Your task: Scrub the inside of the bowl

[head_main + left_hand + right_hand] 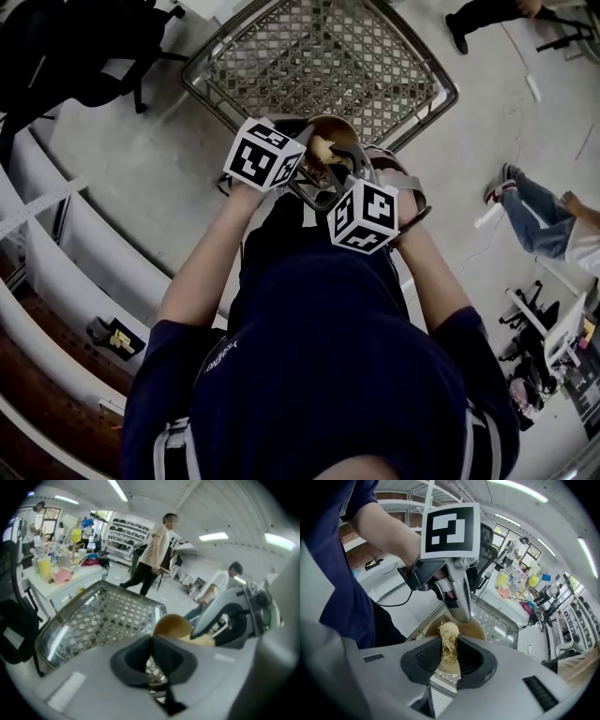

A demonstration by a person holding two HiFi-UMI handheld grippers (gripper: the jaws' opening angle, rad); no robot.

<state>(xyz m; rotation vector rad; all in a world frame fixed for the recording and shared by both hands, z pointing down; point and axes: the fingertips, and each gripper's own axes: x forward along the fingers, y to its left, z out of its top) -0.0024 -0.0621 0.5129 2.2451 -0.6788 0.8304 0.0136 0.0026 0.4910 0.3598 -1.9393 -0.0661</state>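
Observation:
A golden-brown bowl (330,127) is held in the air over a metal mesh basket (319,56). My left gripper (307,142) is shut on the bowl's rim; the left gripper view shows the bowl (172,624) just past its closed jaws. My right gripper (334,176) is shut on a pale fibrous scrubber (449,641). The scrubber's tip reaches into the bowl (473,629), right beside the left gripper's fingers (459,603). The two marker cubes hide most of the bowl in the head view.
The mesh basket (108,616) lies below and ahead. White curved shelving (75,253) runs along the left and a black bag (75,47) sits at top left. People (548,211) are on the floor at right. A cluttered table (56,573) stands far left.

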